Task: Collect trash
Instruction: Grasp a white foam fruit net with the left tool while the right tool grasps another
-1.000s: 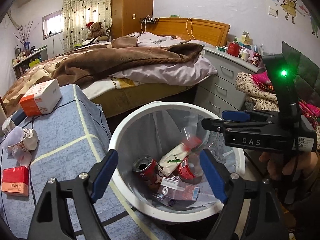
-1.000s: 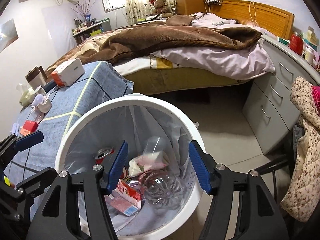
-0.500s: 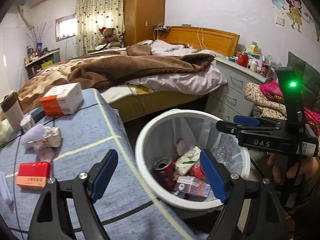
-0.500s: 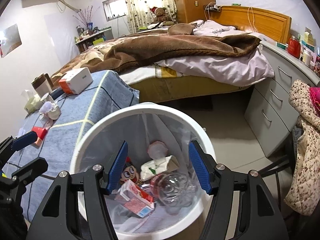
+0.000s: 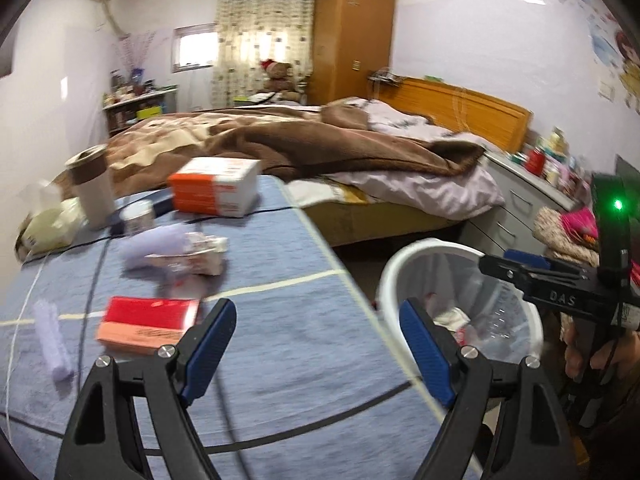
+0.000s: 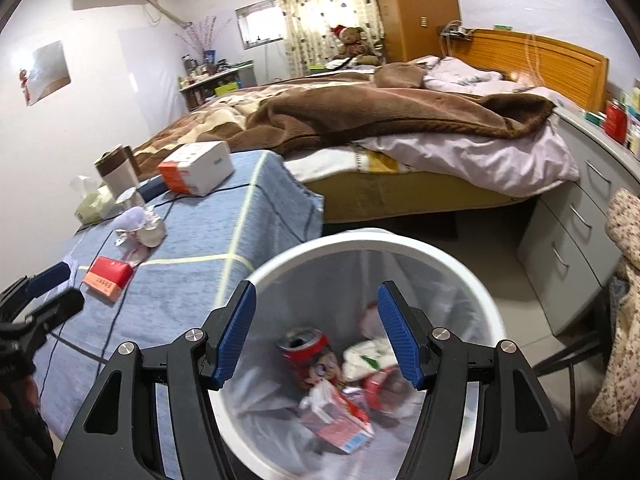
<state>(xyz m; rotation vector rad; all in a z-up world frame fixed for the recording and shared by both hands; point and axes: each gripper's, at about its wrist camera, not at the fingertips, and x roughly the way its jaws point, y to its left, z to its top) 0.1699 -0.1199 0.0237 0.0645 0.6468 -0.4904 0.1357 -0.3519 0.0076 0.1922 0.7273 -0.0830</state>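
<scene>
Left view is motion-blurred: the red box (image 5: 148, 322) label is unreadable; the bin (image 5: 460, 252) contents are mostly hidden behind its rim

White bin (image 6: 476, 280) — blue checked tablecloth (image 6: 192, 292)

Ahead: bed (image 6: 400, 128) under brown blanket (image 6: 380, 116), wooden headboard (image 6: 532, 60), tall wardrobe (image 5: 352, 36), curtained window (image 6: 260, 20). Right: grey drawers (image 6: 576, 224). Pale walls (image 5: 480, 32), tiled floor (image 6: 480, 248).
</scene>
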